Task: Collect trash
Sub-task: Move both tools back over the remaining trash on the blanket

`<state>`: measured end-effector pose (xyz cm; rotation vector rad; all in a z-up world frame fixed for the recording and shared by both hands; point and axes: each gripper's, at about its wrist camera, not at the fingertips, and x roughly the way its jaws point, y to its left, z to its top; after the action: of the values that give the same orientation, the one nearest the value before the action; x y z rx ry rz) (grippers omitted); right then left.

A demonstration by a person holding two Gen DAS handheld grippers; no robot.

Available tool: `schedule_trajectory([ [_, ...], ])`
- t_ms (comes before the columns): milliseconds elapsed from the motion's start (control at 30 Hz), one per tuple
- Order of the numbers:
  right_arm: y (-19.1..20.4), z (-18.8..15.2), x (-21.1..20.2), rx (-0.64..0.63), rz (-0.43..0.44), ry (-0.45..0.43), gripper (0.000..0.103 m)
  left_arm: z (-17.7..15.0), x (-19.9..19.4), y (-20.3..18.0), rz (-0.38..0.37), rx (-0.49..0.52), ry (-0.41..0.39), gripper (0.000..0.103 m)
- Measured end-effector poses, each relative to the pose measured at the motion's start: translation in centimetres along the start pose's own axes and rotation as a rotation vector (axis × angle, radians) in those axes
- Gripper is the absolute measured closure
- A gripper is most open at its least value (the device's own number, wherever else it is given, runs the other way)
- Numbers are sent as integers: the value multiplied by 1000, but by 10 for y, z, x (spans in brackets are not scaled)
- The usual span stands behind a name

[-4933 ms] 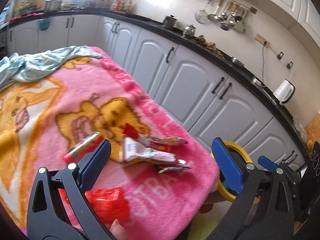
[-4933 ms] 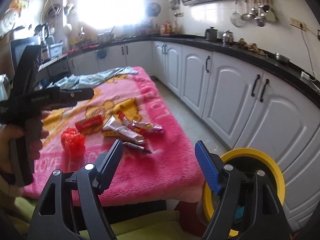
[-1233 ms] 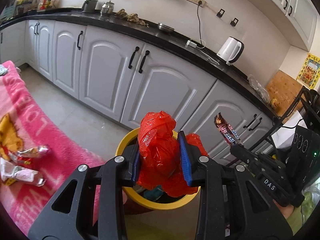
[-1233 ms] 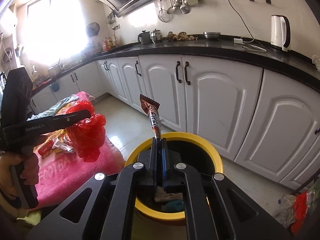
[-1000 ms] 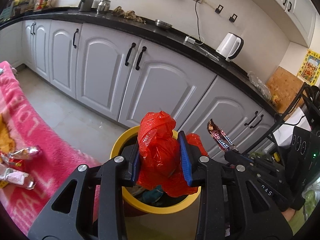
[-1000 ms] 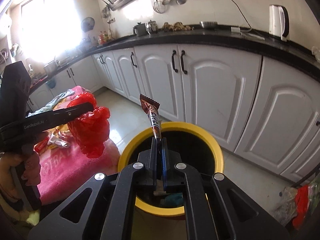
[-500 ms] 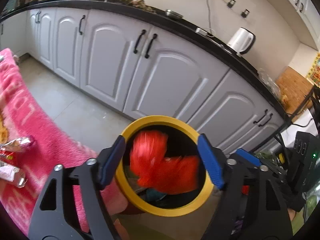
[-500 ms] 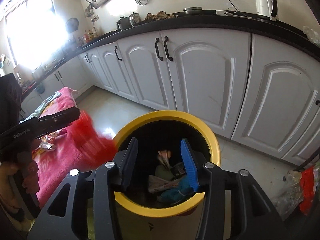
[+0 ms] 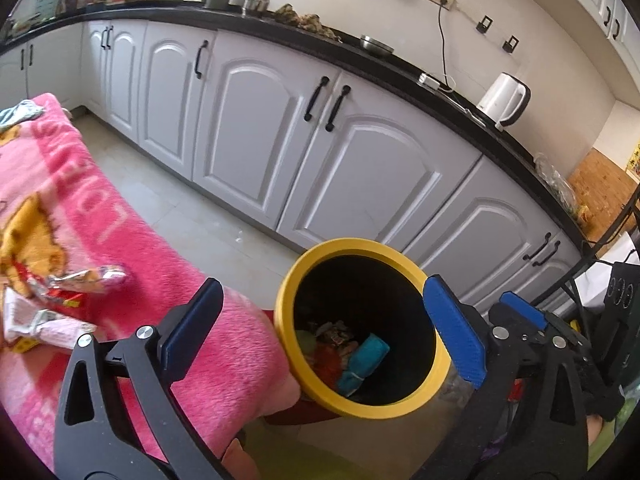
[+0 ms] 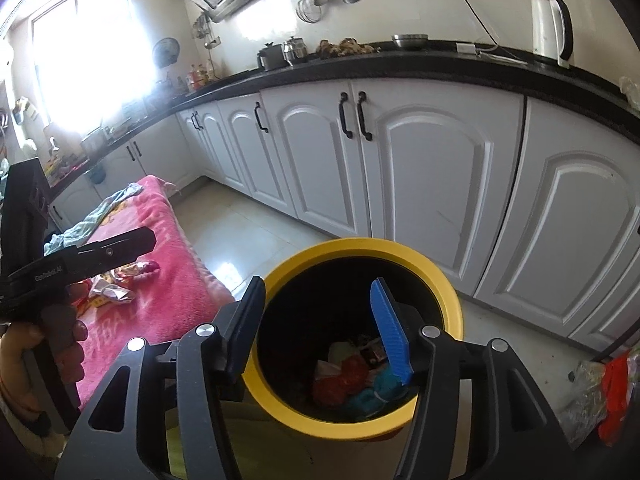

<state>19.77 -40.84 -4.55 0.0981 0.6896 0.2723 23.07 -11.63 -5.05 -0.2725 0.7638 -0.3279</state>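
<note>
A yellow-rimmed trash bin (image 9: 294, 280) stands on the floor beside the pink blanket (image 9: 224, 344); it also shows in the right wrist view (image 10: 452, 296). Inside lie the red plastic bag (image 10: 340, 380), a candy wrapper (image 10: 372, 354) and teal trash (image 9: 362, 364). My left gripper (image 9: 324, 328) is open and empty above the bin. My right gripper (image 10: 320, 328) is open and empty over the bin mouth. Several snack wrappers (image 9: 64, 296) lie on the blanket; they also show in the right wrist view (image 10: 120, 280).
White kitchen cabinets (image 9: 360, 168) under a black counter run behind the bin. A white kettle (image 9: 504, 100) stands on the counter. A blue-green cloth (image 10: 88, 224) lies at the blanket's far end. A plastic bag (image 10: 600, 396) lies on the floor at right.
Both grippers opened over the bin. The red bag dropped from the left one and the candy wrapper from the right one; both now lie inside the bin.
</note>
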Motion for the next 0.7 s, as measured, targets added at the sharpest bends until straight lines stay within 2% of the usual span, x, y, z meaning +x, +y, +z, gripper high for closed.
schedule_trajectory([
  [500,61,3,-8,-134,53,-24,47,2,-56,48,71,-64,-98,11],
  [700,90,0,-9,-205,81,-26,43,1,-75,67,89,-101,-129,11],
])
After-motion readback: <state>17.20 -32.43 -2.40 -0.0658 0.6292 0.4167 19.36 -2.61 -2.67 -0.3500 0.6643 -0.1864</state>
